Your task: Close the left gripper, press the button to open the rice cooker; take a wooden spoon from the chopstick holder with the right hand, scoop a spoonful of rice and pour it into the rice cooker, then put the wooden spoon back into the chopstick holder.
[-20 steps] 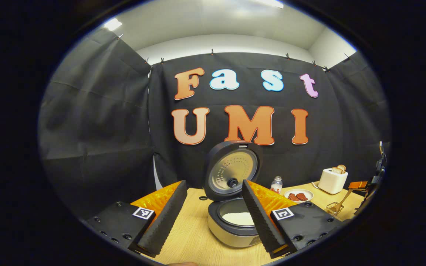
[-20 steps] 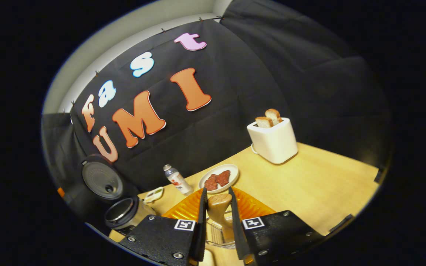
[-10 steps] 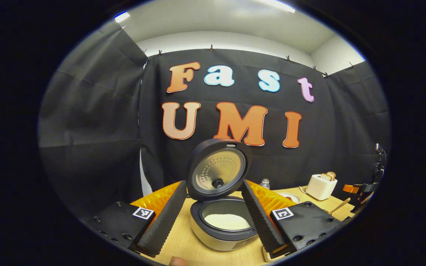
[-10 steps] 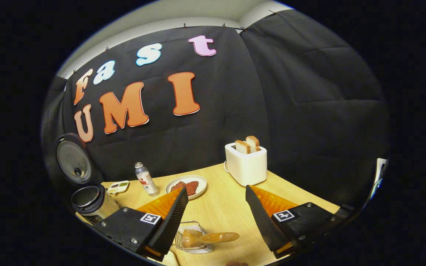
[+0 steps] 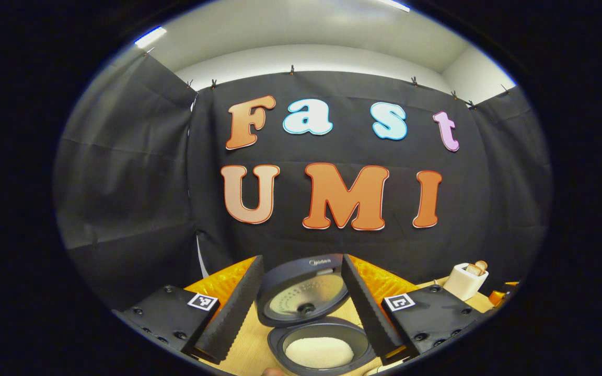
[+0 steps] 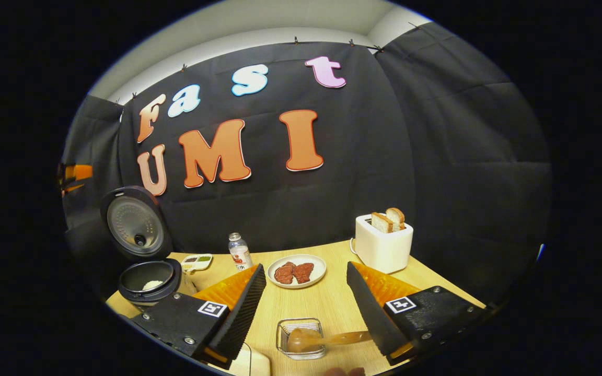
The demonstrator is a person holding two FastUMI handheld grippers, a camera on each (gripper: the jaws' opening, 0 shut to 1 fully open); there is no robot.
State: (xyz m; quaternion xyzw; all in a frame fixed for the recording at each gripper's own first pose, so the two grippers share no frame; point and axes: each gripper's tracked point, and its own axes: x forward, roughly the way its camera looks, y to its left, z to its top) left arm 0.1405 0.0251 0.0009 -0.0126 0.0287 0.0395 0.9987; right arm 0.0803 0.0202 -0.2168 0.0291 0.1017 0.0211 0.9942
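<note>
Sitting in the holder (image 6: 301, 338) on the surface (image 6: 437, 277), the spoon (image 6: 327, 339) lies tipped over, bowl end inside the wire basket and handle poking out toward the right tongs' (image 6: 305, 303) right finger. Can't tell whether the handle actually touches that finger. The holder is low between the two fingers, just below the gap. Right tongs are spread wide and hold nothing.

The cooker (image 6: 147, 279) is off to the left in the right gripper view, lid (image 6: 136, 224) standing up, a bit of rice visible in the pot. Behind the holder there's a plate (image 6: 297, 271) with some reddish food, a small bottle (image 6: 238, 251), a little dish (image 6: 196, 261) near the cooker, and a toaster (image 6: 383, 245) with bread sticking out.

From the left gripper view, the cooker (image 5: 322, 350) sits right in the gap of the left tongs (image 5: 301, 305), lid (image 5: 303, 292) up, rice (image 5: 319, 352) in the pot. Left tongs are wide too, empty, touching nothing. The toaster (image 5: 465, 279) peeks in at the right.
</note>
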